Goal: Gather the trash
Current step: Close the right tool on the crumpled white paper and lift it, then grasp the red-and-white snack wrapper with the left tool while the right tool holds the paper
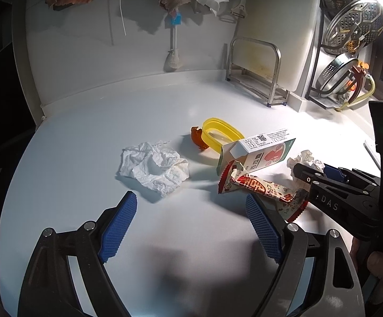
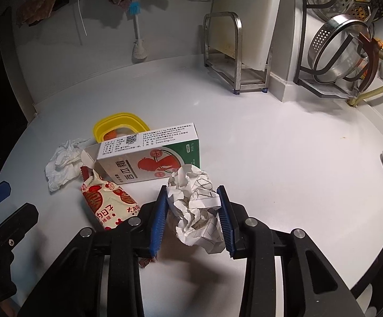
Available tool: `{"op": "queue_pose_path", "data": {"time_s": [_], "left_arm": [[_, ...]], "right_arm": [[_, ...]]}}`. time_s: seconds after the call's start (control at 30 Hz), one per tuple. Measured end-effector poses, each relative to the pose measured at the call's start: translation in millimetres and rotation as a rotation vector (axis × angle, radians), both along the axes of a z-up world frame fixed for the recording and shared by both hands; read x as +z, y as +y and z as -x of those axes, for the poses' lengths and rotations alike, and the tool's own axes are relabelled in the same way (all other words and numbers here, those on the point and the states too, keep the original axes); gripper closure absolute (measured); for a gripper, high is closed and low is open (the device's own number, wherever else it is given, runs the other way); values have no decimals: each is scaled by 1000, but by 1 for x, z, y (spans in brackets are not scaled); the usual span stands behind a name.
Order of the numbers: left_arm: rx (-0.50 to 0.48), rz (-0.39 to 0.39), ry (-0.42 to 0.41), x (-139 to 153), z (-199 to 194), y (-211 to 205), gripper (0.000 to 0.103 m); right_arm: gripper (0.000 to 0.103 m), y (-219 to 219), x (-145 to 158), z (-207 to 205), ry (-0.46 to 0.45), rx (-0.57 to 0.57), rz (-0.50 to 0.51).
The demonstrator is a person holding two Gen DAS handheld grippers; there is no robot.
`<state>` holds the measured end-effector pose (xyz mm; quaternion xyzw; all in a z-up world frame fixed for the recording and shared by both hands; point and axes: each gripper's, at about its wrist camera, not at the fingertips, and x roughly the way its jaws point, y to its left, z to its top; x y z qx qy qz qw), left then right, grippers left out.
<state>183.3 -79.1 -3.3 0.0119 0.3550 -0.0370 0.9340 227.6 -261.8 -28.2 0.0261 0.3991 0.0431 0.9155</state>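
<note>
Left wrist view: the left gripper (image 1: 188,227) stands spread and empty over the counter (image 1: 85,145), the tissue (image 1: 153,169) just ahead.

Right wrist view: the right gripper (image 2: 192,218) pinches the paper ball (image 2: 195,206). Step in hand: securing it. The next move likely calls for a lift clear of the box (image 2: 149,155) and wrapper (image 2: 107,203) beside it.
</note>
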Motion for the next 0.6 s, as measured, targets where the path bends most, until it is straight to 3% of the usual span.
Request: {"op": "queue_pose_path", "data": {"time_s": [0.3,0.6], "left_arm": [[2,21,17,-4,-1,-26,17],[68,54,68,-16,-19,-59,17]], "right_arm": [[68,-35,12,29,-51,-115,9],[68,-74,19,44,-81,-232,20]]}}
